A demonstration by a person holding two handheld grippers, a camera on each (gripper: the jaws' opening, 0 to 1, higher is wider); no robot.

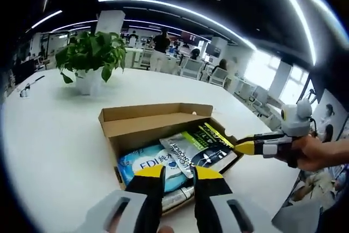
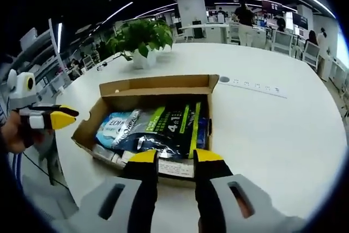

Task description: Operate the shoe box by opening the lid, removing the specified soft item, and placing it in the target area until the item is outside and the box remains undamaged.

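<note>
A brown cardboard shoe box (image 1: 163,126) sits open on the round white counter (image 1: 54,135), its lid flap folded back and standing up on the far side in the left gripper view. Inside lie several soft packets: a dark plastic pouch with lime-green stripes and white lettering (image 2: 163,126) on top, and a pale blue soft pack with blue print (image 1: 150,165) beside and partly under it. Which one the task means cannot be told; the dark pouch lies uppermost and looks limp, glossy and crinkled.

The dark pouch lies just ahead of the right gripper (image 2: 175,156), whose yellow-tipped black fingers stand narrowly apart at the box's near edge, holding nothing. In this view the pouch's long axis runs roughly away from those fingers, toward the lid. The left gripper (image 1: 178,172) hovers over the opposite near edge, above the blue pack, its fingers likewise a narrow gap apart and empty.

Both grippers are close to the box; the right one looks better lined up with the dark pouch. A green potted plant in a white pot (image 1: 90,61) stands well behind the box.
</note>
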